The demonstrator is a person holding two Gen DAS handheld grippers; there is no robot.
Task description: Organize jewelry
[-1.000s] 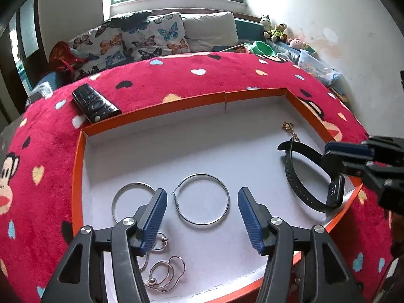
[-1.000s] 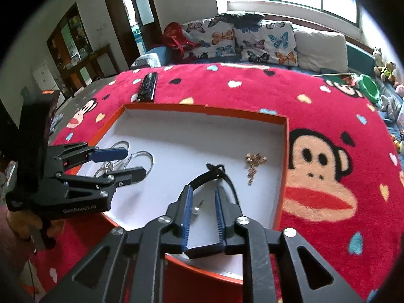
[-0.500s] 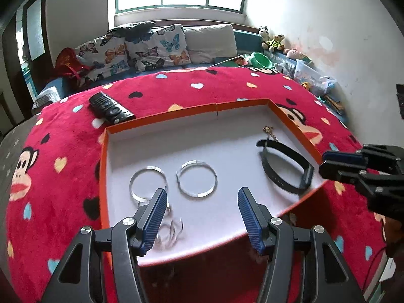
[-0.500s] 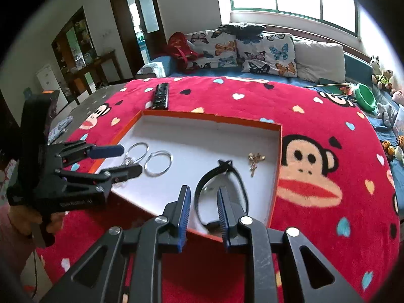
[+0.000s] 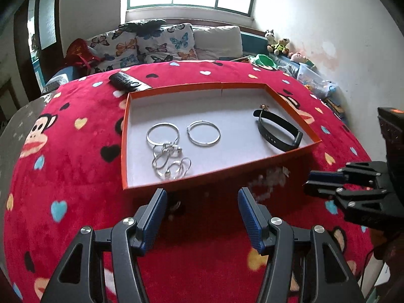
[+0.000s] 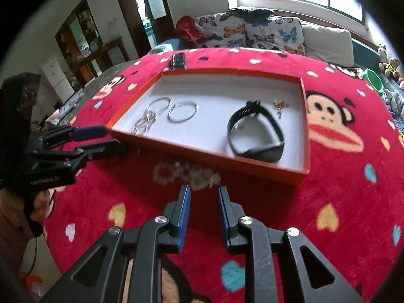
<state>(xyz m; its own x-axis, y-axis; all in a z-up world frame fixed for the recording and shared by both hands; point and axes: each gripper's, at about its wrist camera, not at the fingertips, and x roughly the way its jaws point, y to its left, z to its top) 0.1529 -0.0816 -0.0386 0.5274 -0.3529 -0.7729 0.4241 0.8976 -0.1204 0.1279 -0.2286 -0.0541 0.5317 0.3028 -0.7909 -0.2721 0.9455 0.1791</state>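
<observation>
While the left gripper is standing open and empty over the blanket, a pale beaded bracelet is lying just outside the orange tray. In the right view, the right gripper, narrowly parted and empty, is facing that bracelet; it is likely light, limp and fragile, so pinching one strand is seeming wisest

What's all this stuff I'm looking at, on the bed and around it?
Tray: one, orange with white floor, on the blanket.
Hoops: two large, silver, tray's left half.
Small rings: a silver tangle, count unclear, below the left hoop.
Band: one, black, tray's right side.
Charm: one, gold, beside the band.
Beaded piece: one, pale, blurred, on the blanket before the tray.
Remote: one, black, behind the tray.
Blanket: one, red, monkey print.
Left gripper: open, empty.
Right gripper: narrowly open, empty.
</observation>
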